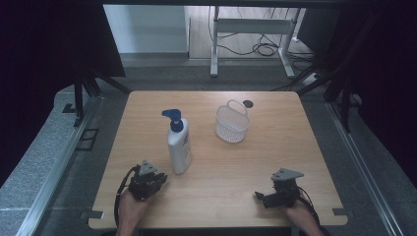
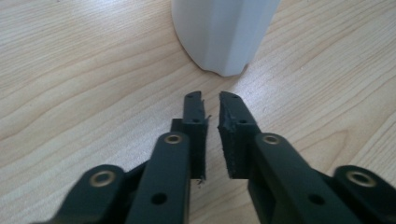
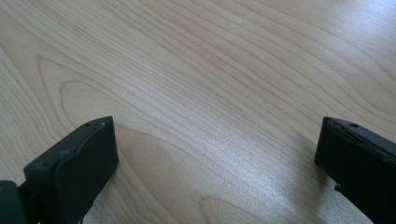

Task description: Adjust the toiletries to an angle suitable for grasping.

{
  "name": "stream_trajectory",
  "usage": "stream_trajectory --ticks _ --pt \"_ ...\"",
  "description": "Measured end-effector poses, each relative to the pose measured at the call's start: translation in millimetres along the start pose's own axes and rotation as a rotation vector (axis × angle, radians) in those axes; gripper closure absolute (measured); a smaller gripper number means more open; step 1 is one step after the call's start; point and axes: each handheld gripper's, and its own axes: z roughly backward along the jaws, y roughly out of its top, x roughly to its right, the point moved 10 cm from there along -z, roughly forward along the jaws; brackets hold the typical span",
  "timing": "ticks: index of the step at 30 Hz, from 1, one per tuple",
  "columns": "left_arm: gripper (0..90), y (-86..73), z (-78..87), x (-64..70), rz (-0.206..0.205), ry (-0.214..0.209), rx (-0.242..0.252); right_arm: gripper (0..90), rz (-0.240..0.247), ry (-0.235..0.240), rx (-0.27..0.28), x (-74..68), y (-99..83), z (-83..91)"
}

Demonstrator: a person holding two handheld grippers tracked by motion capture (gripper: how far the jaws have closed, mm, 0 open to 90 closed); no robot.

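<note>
The white pump bottle (image 1: 179, 146) with a blue dispenser head stands upright on the wooden counter (image 1: 255, 167), left of centre; the left gripper (image 1: 156, 181) rests just beside its base, close but not touching, fingers (image 2: 232, 128) nearly pressed together with only a narrow slit between them and nothing pinched; the left gripper view confirms the bottle's white base (image 2: 223, 32) directly ahead of the tips. The right gripper (image 1: 261, 197) lies near the front right edge, well apart from the bottle, its fingers (image 3: 79, 158) spread wide over bare wood. Judgement: the step in hand is a reach for the bottle; to do it well the left fingers must first spread wider than the body, then close on the lower body squarely, since a tall bottle may tip if nudged at the base. The white mesh basket (image 1: 231, 123) with a loop handle stands right of the bottle, apart from it; it appears empty.
</note>
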Motion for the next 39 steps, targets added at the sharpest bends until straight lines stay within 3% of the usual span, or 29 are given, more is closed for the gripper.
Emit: stream_trajectory --ticks 4,11,23,35,39 --pt "88.7 4.6 -2.8 -2.2 -0.007 -0.006 -0.007 0.0 -0.001 0.000 0.000 -0.1 0.0 0.0" --pt "89.2 15.3 -8.5 -10.1 -0.029 0.001 -0.021 0.0 -0.001 0.000 0.000 -0.1 0.0 0.0" --pt "89.2 40.2 -24.2 -33.4 0.028 -0.018 0.018 0.0 -0.004 0.000 -0.002 -0.3 -0.2 0.2" --pt "89.2 65.8 -45.2 -43.5 -0.006 -0.042 0.038 0.0 -0.002 0.002 -0.001 -0.3 0.1 -0.1" --pt "89.2 73.3 -52.9 -45.1 -0.020 -0.069 0.035 0.0 -0.001 0.002 -0.001 -0.3 0.2 -0.2"
